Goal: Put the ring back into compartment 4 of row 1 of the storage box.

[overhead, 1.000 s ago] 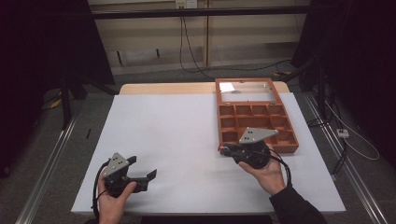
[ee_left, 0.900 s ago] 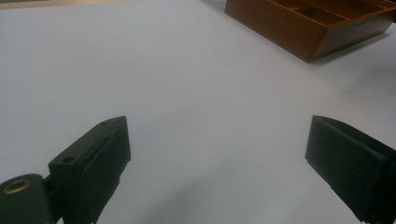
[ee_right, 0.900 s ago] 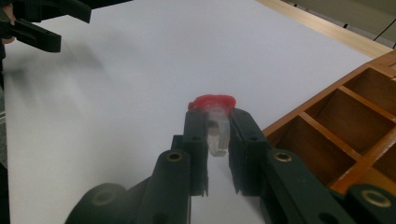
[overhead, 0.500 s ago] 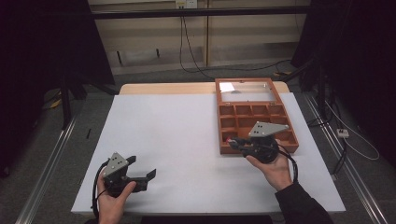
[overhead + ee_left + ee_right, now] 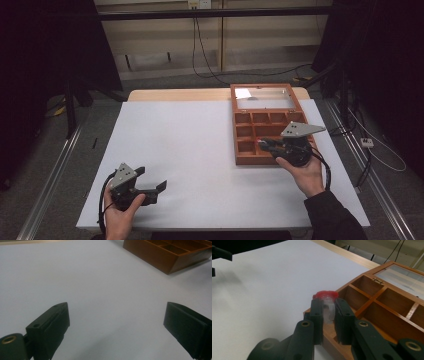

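High view: left gripper (image 5: 150, 189) sits near the counter's (image 5: 200, 145) front-left corner, fingers spread wide, holding nothing. Right gripper (image 5: 265, 145) is over the front-left part of the wooden box (image 5: 248, 160), near the counter's right edge; a red speck shows at its tip.

Left gripper view: fingers (image 5: 50, 327) wide apart over bare counter, box corner beyond.

Right gripper view: fingers (image 5: 317, 315) clamped on a small clear vial (image 5: 328, 311) with red cap, probably plastic, above the box's front-left corner.
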{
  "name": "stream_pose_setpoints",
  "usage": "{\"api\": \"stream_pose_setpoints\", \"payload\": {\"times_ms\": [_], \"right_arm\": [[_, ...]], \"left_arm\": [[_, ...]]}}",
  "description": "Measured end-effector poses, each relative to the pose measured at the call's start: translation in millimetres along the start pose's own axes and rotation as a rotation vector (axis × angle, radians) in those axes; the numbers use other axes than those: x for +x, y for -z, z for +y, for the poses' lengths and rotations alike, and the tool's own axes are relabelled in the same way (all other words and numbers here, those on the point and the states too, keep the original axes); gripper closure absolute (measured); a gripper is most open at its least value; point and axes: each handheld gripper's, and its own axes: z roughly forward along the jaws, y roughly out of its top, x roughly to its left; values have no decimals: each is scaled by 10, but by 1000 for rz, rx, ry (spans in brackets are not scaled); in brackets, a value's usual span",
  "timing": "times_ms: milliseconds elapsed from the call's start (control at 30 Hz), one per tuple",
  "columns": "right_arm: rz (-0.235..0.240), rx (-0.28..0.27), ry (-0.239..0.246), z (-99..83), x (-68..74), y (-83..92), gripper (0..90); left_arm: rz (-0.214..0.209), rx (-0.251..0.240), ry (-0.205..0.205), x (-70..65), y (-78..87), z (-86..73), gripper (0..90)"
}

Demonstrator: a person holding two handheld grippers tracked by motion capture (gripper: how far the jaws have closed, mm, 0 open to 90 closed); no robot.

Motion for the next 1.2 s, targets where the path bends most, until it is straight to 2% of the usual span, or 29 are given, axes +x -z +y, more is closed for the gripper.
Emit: {"api": "stream_pose_setpoints", "payload": {"times_ms": [467,733,1200], "right_arm": [[-42,-9,-8,75,-197,79,780],[-70,-9,-22,112,-336,85,779],[-103,-2,-34,149,-493,83,779]], "left_arm": [[-4,6,-7,9,3,1,63],[-6,0,0,5,0,1,63],[-6,-1,-1,5,3,1,63]]}}
